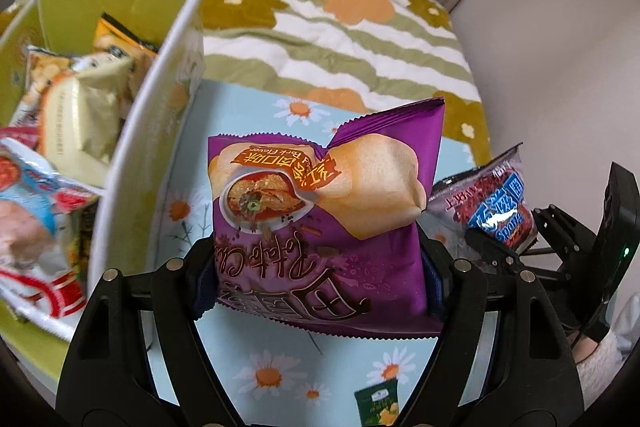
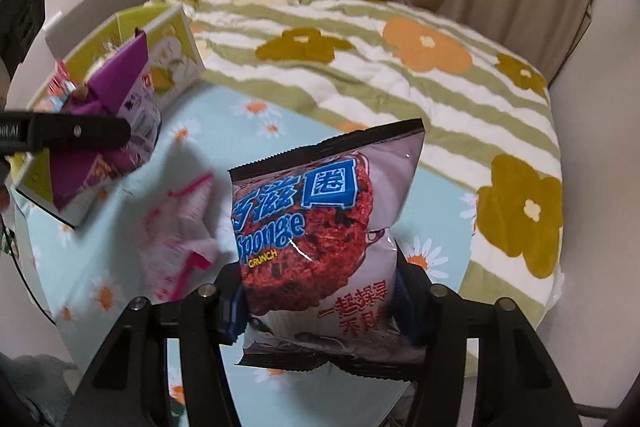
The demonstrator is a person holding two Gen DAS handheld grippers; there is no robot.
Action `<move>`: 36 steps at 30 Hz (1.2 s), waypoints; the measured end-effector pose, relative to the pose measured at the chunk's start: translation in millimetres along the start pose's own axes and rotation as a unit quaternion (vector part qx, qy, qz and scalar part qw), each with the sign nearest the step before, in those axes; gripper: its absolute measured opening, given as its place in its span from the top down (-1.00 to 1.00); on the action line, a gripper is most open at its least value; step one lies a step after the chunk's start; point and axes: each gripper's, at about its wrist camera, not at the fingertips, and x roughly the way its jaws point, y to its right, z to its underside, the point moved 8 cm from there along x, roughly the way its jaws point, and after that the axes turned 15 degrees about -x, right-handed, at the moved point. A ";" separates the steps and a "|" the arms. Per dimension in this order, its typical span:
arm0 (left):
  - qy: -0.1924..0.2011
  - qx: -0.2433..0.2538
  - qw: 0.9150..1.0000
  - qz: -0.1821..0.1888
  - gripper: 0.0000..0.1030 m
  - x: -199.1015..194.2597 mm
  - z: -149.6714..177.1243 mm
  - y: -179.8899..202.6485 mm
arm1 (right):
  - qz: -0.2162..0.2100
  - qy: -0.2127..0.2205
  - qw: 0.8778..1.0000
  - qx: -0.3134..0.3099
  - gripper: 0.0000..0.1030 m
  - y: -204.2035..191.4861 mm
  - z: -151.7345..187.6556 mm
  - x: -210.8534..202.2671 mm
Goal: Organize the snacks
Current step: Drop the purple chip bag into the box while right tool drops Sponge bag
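Observation:
My left gripper [image 1: 320,279] is shut on a purple chip bag [image 1: 324,211] and holds it above the blue daisy cloth, just right of the green box [image 1: 132,143]. The box holds several snack packs [image 1: 76,115]. My right gripper [image 2: 320,303] is shut on a grey Sponge Crunch bag [image 2: 320,227] with a red ring picture, held above the cloth. That bag [image 1: 492,203] also shows to the right in the left wrist view. The purple bag [image 2: 112,123] shows at the left in the right wrist view.
A pink and white snack pack [image 2: 180,223] lies blurred on the daisy cloth [image 2: 240,115]. A small green pack [image 1: 376,407] lies on the cloth near the bottom. A striped flower blanket [image 2: 400,67] covers the bed behind. Curtains hang at the back.

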 end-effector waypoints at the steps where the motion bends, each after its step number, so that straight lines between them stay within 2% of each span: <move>1: 0.006 0.002 1.000 0.006 -0.47 -11.3 1.2 0.5 | 0.001 0.007 1.000 0.003 -0.05 -3.5 -4.6 -7.5; 10: 0.047 0.020 0.998 0.047 -0.47 -88.4 10.4 -6.6 | 0.022 0.062 0.998 0.011 -0.04 -40.2 -38.2 -69.1; 19: 0.082 0.033 0.993 0.082 -0.47 -169.2 6.2 -47.9 | 0.028 0.112 0.992 0.059 -0.04 -81.3 -82.8 -118.2; 28: 0.120 0.032 0.988 0.094 -0.47 -230.4 -32.9 -113.3 | 0.032 0.149 0.986 0.073 -0.05 -137.1 -144.4 -142.5; 36: 0.132 0.031 0.987 0.089 -0.47 -245.8 -79.4 -164.9 | 0.045 0.159 0.982 0.091 -0.04 -168.4 -194.9 -138.2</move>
